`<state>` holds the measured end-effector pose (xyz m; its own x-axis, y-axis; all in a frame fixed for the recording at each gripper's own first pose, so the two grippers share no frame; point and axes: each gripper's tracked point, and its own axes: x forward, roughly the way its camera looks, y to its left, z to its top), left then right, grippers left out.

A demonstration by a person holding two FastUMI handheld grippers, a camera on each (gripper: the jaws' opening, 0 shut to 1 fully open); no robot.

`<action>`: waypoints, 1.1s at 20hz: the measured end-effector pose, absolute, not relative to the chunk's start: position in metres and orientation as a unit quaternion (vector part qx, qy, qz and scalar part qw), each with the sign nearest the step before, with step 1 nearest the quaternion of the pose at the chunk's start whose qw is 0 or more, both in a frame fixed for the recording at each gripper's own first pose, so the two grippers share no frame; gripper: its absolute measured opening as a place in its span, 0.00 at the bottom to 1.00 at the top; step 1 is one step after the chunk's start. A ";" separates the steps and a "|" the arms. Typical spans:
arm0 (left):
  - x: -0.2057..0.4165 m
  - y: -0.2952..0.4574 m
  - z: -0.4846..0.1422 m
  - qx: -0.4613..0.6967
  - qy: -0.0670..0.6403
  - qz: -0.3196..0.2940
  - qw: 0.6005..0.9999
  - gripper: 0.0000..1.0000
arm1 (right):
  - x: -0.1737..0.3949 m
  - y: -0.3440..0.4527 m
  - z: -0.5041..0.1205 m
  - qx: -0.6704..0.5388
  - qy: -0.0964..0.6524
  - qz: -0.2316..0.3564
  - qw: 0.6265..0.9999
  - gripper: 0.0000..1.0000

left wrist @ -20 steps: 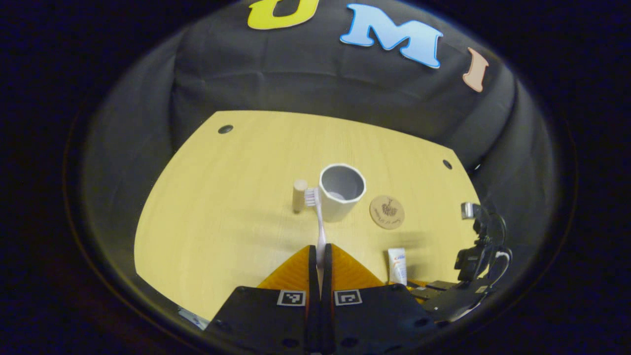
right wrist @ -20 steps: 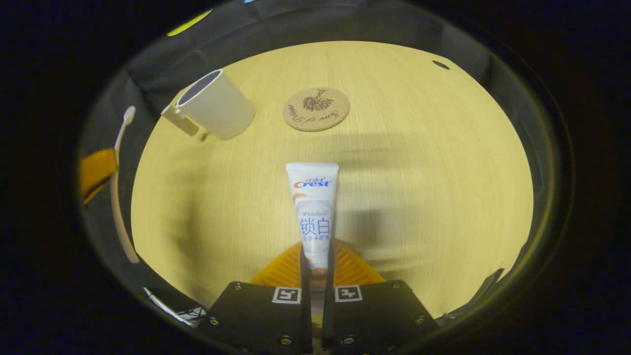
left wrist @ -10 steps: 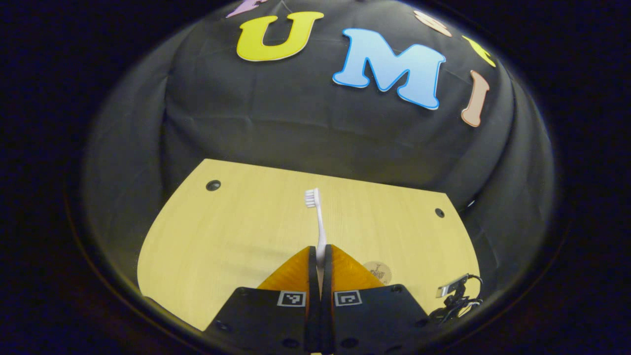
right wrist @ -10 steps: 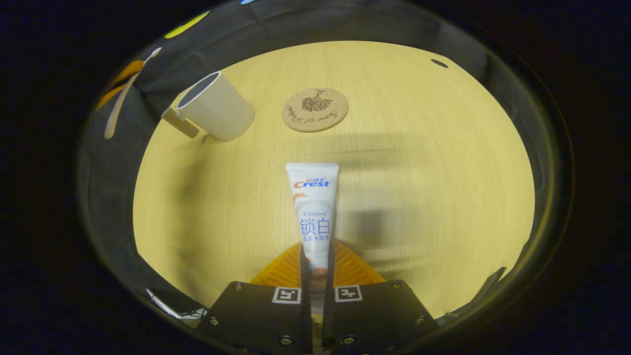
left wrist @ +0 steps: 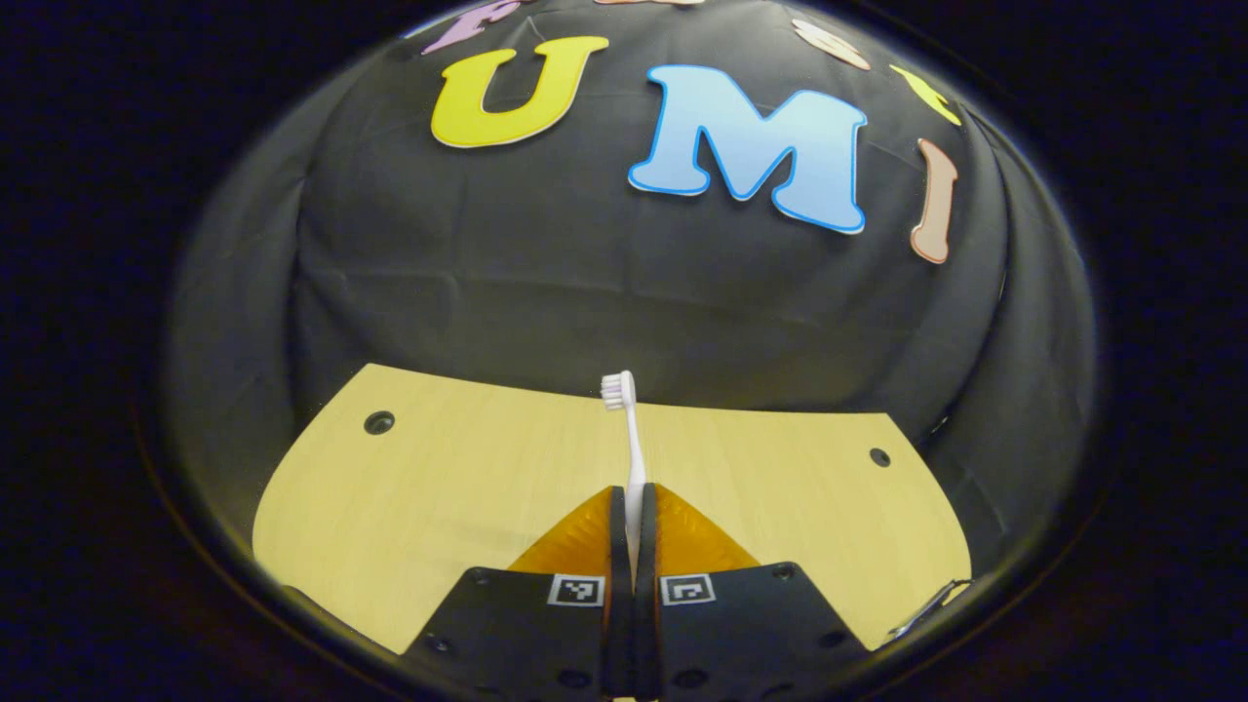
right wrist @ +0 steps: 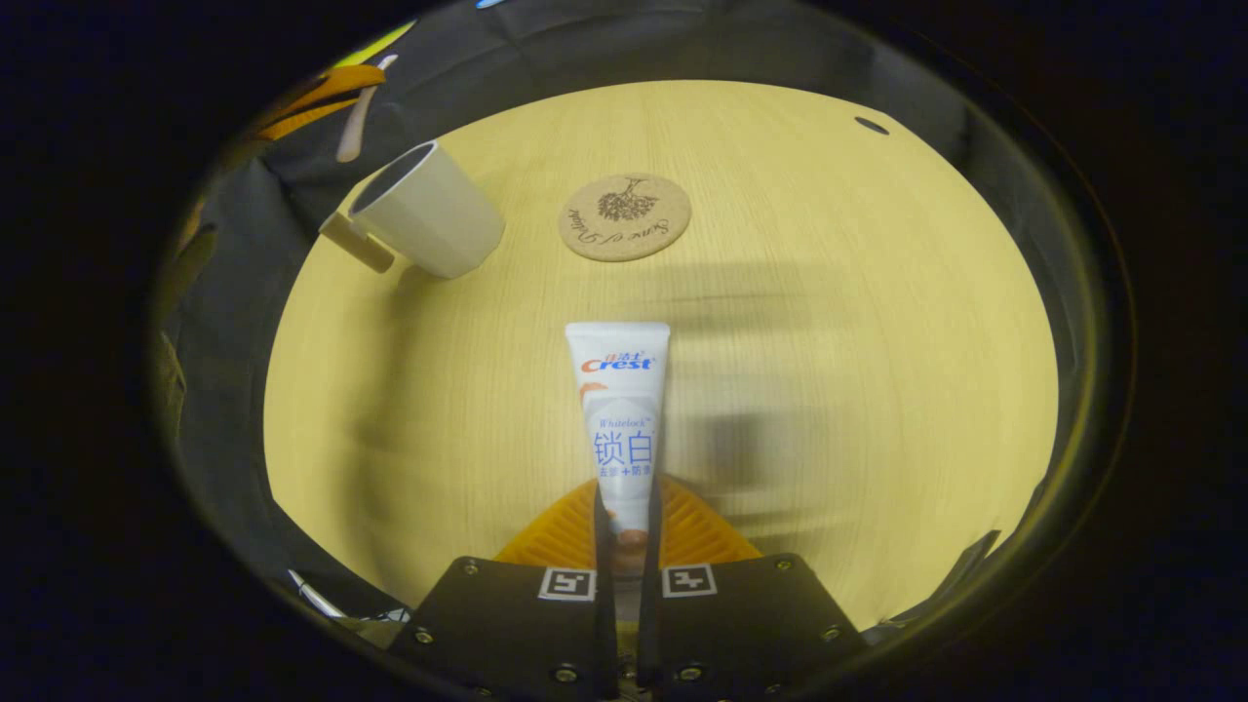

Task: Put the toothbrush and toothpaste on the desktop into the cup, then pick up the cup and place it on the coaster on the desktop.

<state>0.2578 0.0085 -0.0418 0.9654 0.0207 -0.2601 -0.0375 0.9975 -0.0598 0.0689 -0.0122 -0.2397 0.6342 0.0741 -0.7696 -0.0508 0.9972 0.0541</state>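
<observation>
In the left gripper view my left gripper (left wrist: 634, 507) is shut on a white toothbrush (left wrist: 629, 439), held bristles-up above the wooden desktop (left wrist: 439, 478). The right gripper view has my right gripper (right wrist: 624, 517) shut on the cap end of a white toothpaste tube (right wrist: 620, 409) that points forward over the desktop (right wrist: 829, 341). A white cup (right wrist: 429, 210) with a handle stands at the far left, and a round cork coaster (right wrist: 625, 215) lies to its right. The left gripper (right wrist: 322, 93) with the toothbrush (right wrist: 356, 127) hangs above and behind the cup.
Small dark holes mark the desktop's far corners (left wrist: 378, 422) (left wrist: 879, 456) (right wrist: 871, 126). The black cloth wall (left wrist: 604, 283) rises right behind the desktop's far edge.
The left gripper has lifted and tilted up with the toothbrush, so cup and coaster dropped out of its view. Seen from the right, it moved from beside the cup to above it. The right gripper stayed still.
</observation>
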 end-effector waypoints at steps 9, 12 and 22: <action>0.274 0.019 -0.104 -0.006 0.167 0.027 0.986 0.07 | 0.072 -0.013 -0.234 0.020 0.419 0.043 0.907 0.10; 0.272 0.020 -0.115 -0.009 0.175 0.025 0.984 0.09 | 0.081 -0.017 -0.212 0.033 0.388 0.041 0.920 0.10; 0.261 0.015 -0.134 0.015 0.197 0.005 0.980 0.47 | 0.119 -0.014 -0.075 0.051 0.251 0.054 0.965 0.10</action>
<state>0.2606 0.0145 -0.1344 0.9221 0.0159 -0.3865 -0.0040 0.9995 0.0316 0.1186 -0.0139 -0.0755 0.8682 0.1301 -0.4788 -0.0791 0.9890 0.1252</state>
